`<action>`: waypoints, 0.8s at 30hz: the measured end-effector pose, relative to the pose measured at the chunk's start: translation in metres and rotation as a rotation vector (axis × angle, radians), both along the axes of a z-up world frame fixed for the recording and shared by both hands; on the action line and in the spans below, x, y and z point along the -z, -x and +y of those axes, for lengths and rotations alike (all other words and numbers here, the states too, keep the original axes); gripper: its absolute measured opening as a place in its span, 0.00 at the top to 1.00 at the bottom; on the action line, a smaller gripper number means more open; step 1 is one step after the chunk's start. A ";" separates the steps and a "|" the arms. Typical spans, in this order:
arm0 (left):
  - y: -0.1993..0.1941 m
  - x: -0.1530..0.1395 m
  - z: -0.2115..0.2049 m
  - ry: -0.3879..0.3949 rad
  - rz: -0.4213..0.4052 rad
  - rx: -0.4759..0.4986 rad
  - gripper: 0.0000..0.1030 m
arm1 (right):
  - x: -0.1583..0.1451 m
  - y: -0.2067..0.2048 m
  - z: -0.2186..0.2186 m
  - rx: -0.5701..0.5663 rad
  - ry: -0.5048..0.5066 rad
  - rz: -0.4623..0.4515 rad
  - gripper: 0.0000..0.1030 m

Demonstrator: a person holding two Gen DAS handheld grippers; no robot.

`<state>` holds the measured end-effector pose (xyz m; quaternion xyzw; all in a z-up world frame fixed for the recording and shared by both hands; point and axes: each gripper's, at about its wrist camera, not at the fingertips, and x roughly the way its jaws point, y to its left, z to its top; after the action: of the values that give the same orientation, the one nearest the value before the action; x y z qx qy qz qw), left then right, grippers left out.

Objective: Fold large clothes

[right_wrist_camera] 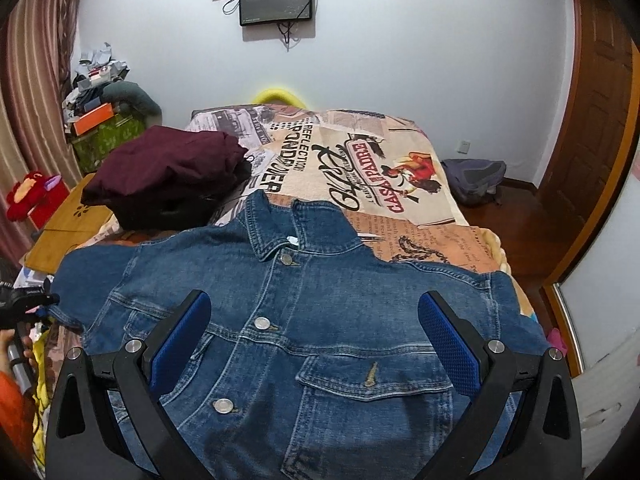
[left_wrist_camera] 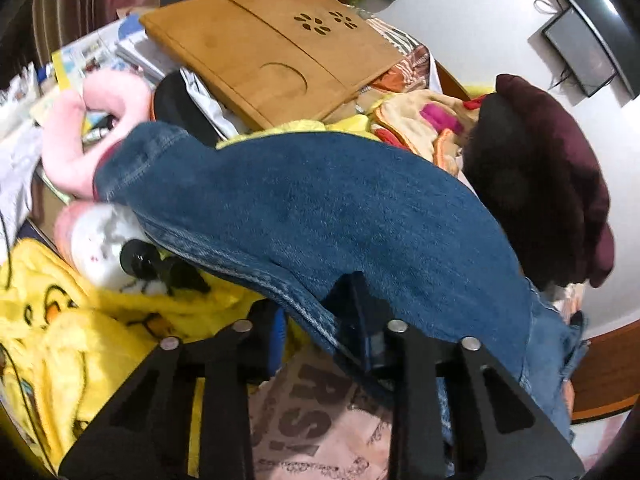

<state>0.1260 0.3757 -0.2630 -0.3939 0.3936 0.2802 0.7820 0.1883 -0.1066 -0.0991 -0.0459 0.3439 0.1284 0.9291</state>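
Note:
A blue denim jacket (right_wrist_camera: 320, 300) lies front up and buttoned on the printed bedspread (right_wrist_camera: 380, 168), collar toward the wall. My right gripper (right_wrist_camera: 314, 340) is open above the jacket's chest, its blue pads wide apart and empty. In the left wrist view my left gripper (left_wrist_camera: 320, 320) is shut on the jacket's left sleeve (left_wrist_camera: 320, 216), which is lifted and stretches away from the fingers. The left gripper also shows at the left edge of the right wrist view (right_wrist_camera: 28, 304), at the sleeve end.
A folded maroon garment (right_wrist_camera: 168, 176) sits on the bed behind the jacket's left shoulder. A wooden lap tray (left_wrist_camera: 272, 52), pink plush (left_wrist_camera: 92, 132) and yellow blanket (left_wrist_camera: 60, 328) crowd the left side. A backpack (right_wrist_camera: 474, 178) lies on the floor at right.

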 end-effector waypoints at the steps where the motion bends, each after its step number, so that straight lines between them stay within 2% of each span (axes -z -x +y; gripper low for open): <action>1: -0.002 -0.007 -0.003 -0.038 0.015 0.002 0.80 | -0.001 0.001 -0.002 0.005 0.003 -0.005 0.00; 4: -0.014 -0.029 -0.015 -0.136 0.002 0.039 0.89 | -0.005 0.002 -0.009 0.023 0.004 -0.020 0.00; 7: -0.015 -0.061 -0.029 -0.225 -0.045 0.068 0.91 | -0.008 0.002 -0.018 0.038 -0.011 -0.032 0.00; 10: -0.024 -0.107 -0.054 -0.319 -0.144 0.139 0.95 | -0.010 0.002 -0.024 0.047 -0.016 -0.036 0.00; 14: -0.040 -0.156 -0.099 -0.390 -0.262 0.277 0.96 | -0.012 0.004 -0.029 0.050 -0.020 -0.053 0.00; 17: -0.053 -0.181 -0.141 -0.396 -0.332 0.394 0.96 | -0.011 0.006 -0.036 0.050 -0.021 -0.053 0.00; 20: -0.068 -0.188 -0.180 -0.362 -0.375 0.518 0.96 | -0.008 0.009 -0.043 0.050 -0.031 -0.043 0.00; 22: -0.077 -0.185 -0.206 -0.337 -0.370 0.587 0.96 | -0.006 0.011 -0.048 0.052 -0.032 -0.037 0.00; 24: -0.092 -0.171 -0.233 -0.318 -0.324 0.668 0.96 | -0.004 0.013 -0.054 0.056 -0.031 -0.033 0.00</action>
<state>0.2185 0.1425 -0.0923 -0.1574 0.3235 0.0023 0.9330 0.1753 -0.1604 -0.0950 -0.0241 0.3277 0.1068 0.9384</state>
